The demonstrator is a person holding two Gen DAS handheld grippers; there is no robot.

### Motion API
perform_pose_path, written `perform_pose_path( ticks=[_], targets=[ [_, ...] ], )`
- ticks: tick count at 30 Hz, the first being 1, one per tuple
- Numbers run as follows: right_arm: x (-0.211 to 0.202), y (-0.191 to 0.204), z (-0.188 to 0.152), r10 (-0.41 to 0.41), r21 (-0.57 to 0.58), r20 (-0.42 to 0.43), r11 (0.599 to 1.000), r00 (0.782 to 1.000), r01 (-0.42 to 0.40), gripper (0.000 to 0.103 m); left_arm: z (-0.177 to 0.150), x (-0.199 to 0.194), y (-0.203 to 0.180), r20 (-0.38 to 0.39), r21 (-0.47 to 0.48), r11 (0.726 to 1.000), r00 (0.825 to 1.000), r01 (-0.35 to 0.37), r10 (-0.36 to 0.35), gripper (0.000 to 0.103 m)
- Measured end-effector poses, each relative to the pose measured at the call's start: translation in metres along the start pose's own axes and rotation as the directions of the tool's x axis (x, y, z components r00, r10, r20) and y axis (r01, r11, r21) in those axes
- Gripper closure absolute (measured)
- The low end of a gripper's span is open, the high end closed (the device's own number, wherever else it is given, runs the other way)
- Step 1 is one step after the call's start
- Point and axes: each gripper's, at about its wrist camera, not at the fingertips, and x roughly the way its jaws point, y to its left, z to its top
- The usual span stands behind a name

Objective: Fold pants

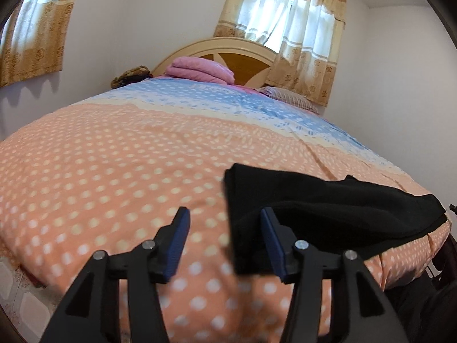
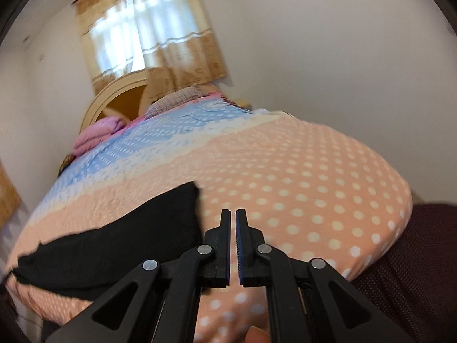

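Hovering my left gripper [image 1: 225,220] wide open at the black pants' [image 1: 314,208] edge for a grab; right gripper [image 2: 232,214] nearly closed, empty, over the bedspread [image 2: 300,188].

Both wrist cameras sat low near the foot of the bed [image 1: 114,157], looking along their fingers toward the headboard [image 1: 228,48]. The left view faced it almost squarely; the right view was tilted and angled leftward. Both showed the black pants [image 1: 314,200], close by, and the curtained window [image 2: 142,37].
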Motion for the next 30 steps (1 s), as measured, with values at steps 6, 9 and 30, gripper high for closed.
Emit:
perform_pose_path(
  ticks=[6, 9, 30],
  targets=[
    [0.008, 0.087, -0.005, 0.162, -0.161, -0.067, 0.972, 0.984, -0.171, 0.099, -0.007, -0.021, 0.025, 0.005, -0.085, 0.994, 0.997, -0.074, 0.075, 0.050],
    [0.021, 0.148, -0.015, 0.255, -0.256, -0.161, 0.922, 0.953, -0.290, 0.099, -0.004, -0.025, 0.017, 0.018, -0.091, 0.995, 0.999, -0.048, 0.050, 0.050],
    [0.048, 0.536, -0.196, 0.416, -0.689, -0.518, 0.314, 0.747, -0.653, 0.084, -0.011, 0.027, -0.045, -0.066, 0.021, 0.997, 0.995, -0.075, 0.076, 0.023]
  ],
)
